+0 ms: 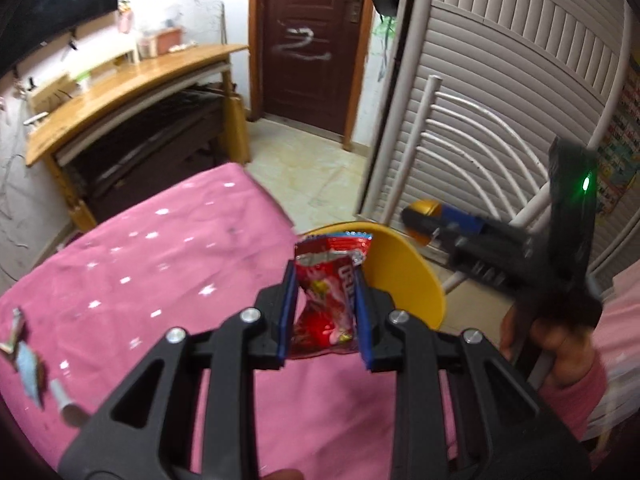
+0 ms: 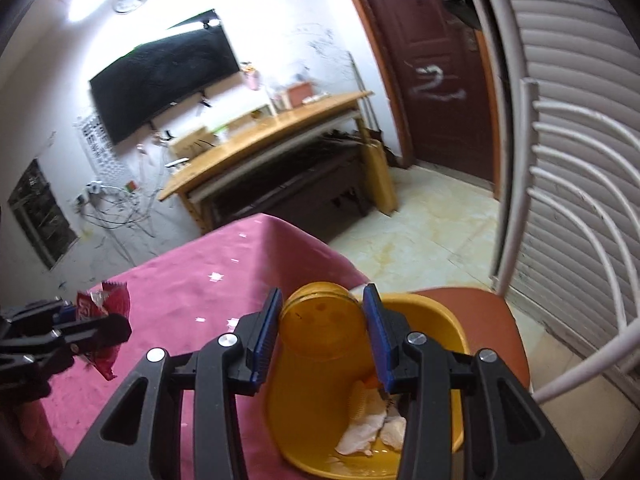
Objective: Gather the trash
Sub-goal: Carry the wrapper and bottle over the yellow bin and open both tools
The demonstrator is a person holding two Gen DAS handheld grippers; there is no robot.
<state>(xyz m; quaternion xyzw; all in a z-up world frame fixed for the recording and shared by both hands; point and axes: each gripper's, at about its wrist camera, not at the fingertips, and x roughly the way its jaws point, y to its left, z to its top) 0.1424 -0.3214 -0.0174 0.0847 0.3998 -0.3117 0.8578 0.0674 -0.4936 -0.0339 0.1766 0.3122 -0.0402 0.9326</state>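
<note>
My left gripper is shut on a crumpled red snack wrapper, held upright above the pink tablecloth near the table's right edge. Just behind it stands a yellow bin. In the right wrist view my right gripper is shut on an amber plastic jar, which hangs over the near rim of the yellow bin. The bin holds crumpled white tissue. The right gripper shows blurred at the right of the left wrist view. The left gripper with the wrapper shows at the left of the right wrist view.
Loose wrappers and a small paper tube lie on the cloth's left side. The bin sits on an orange chair seat with a white metal back. A wooden desk, a brown door and tiled floor lie beyond.
</note>
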